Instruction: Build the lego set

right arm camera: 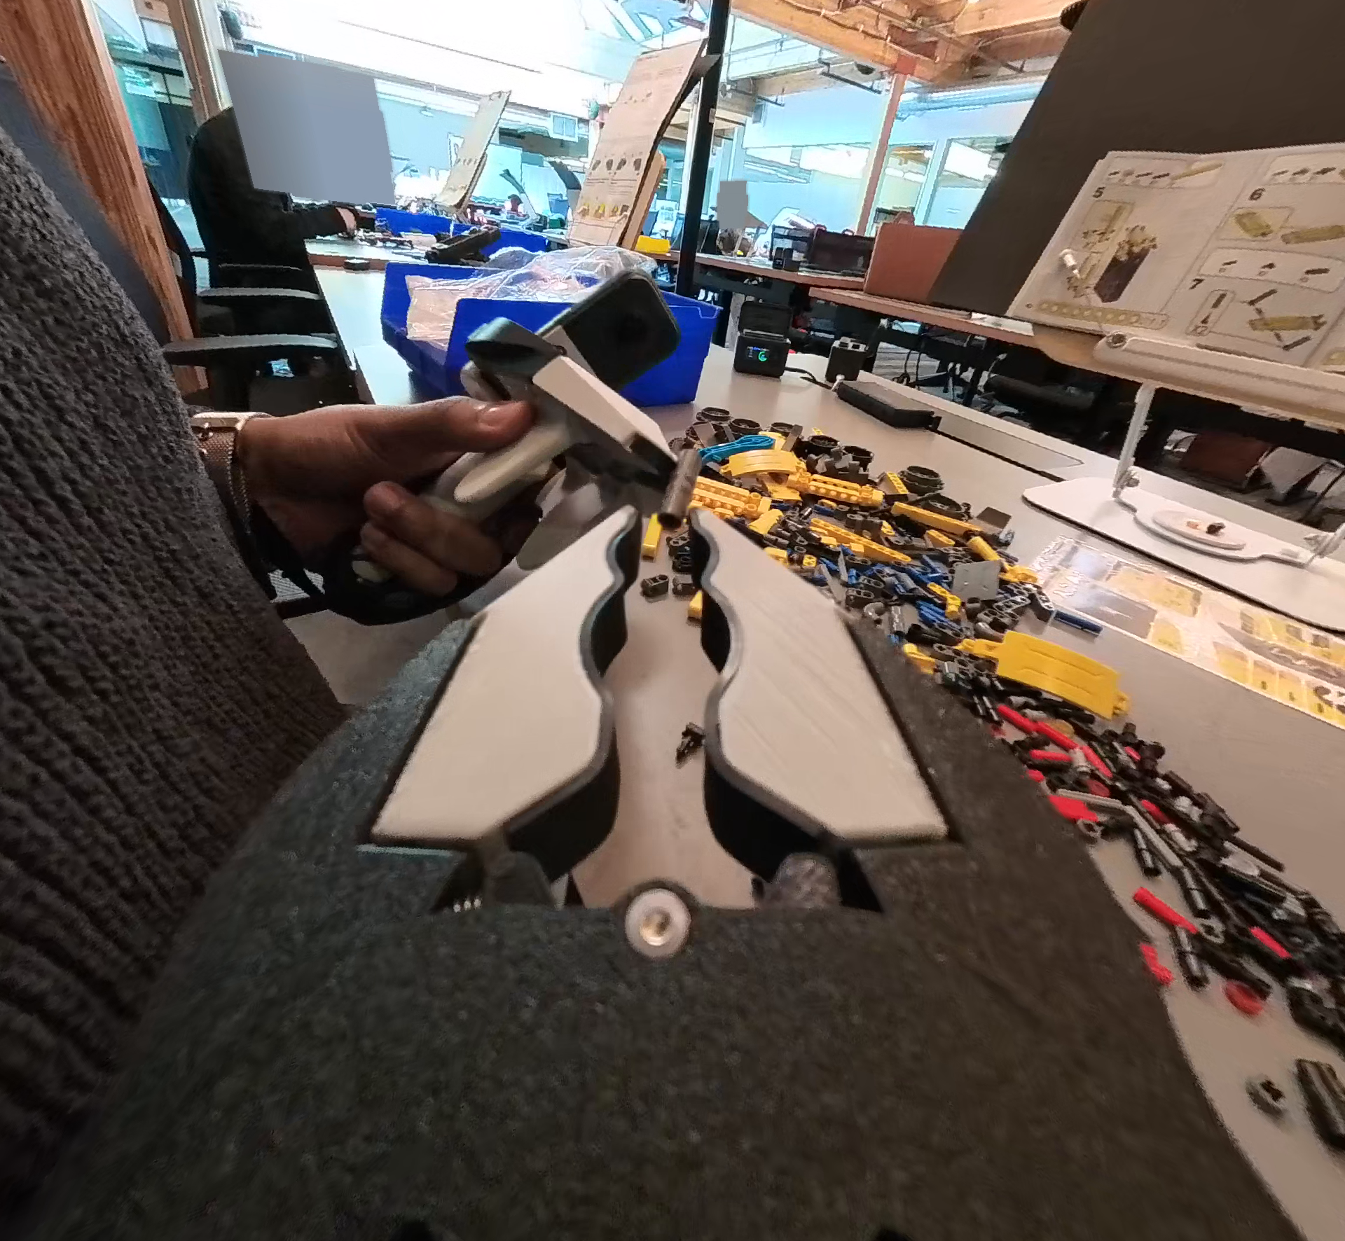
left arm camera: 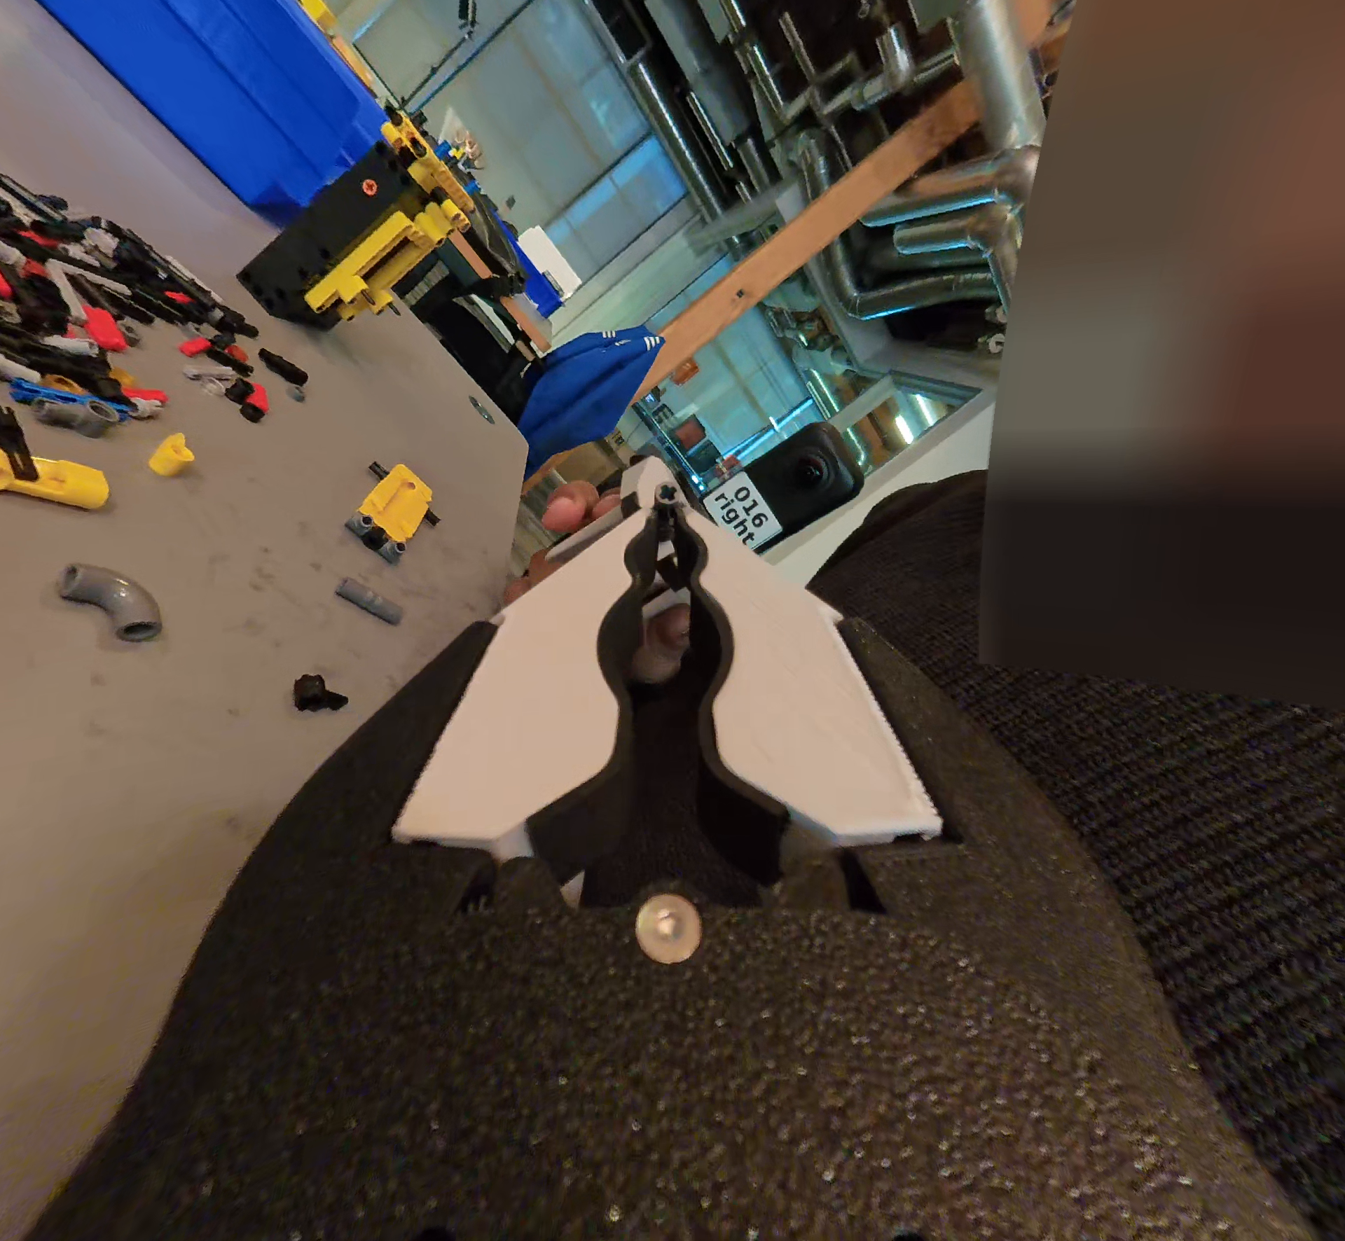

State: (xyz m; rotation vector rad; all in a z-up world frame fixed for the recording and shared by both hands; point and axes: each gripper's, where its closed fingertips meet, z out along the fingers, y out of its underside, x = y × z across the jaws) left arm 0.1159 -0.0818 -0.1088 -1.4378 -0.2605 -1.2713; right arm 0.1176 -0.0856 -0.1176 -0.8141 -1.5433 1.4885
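L gripper (right arm camera: 673,471), held in a hand (right arm camera: 378,471), has jaws pinched on a dark pin (right arm camera: 677,489). Pin's lower end hangs just above the gap of R gripper (right arm camera: 666,526), jaws slightly apart, empty. Parts pile (right arm camera: 873,529) further right on table (right arm camera: 1201,755).

Right tool (right arm camera: 666,523) gapes just below a dark rod (right arm camera: 675,493), perhaps touching.

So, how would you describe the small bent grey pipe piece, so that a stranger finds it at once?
Start at the grey table in the left wrist view and find the big heap of black, red and grey building pieces at its far left. Nearer the camera than the heap, alone on bare table, lies the grey plastic elbow pipe. It is the only curved tube; the small grey rod to its right is straight.
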